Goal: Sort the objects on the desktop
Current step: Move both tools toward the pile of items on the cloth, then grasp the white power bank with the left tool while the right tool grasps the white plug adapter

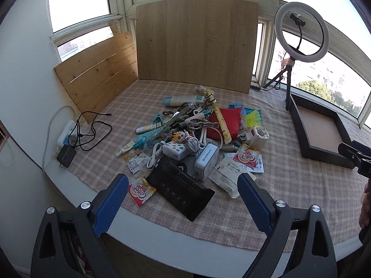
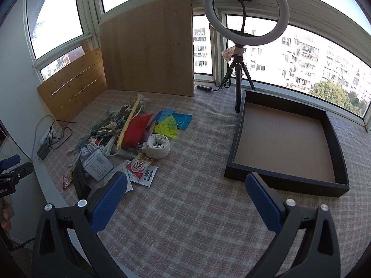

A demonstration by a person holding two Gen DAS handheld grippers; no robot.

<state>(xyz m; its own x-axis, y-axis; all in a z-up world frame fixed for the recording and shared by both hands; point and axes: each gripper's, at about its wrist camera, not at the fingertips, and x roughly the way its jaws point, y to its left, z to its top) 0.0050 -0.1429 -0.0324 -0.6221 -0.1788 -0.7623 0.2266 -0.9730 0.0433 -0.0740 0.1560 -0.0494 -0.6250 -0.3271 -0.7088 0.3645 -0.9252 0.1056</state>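
Checked tabletop [image 2: 197, 208] lies bare at its near edge; both left tongs [image 1: 183, 199] and right tongs [image 2: 185, 197] gape wide, empty; clutter pile [image 1: 192, 134] at ten o'clock; black tray [image 2: 287, 141] at two, well apart.

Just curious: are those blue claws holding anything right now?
No. The left gripper and right gripper are open and hold nothing; the pile lies on the cloth.

I'm looking at a home bay-window nook, checked pink tablecloth [image 2: 185, 208], white ring light on tripod [image 2: 246, 11], apartment blocks outside
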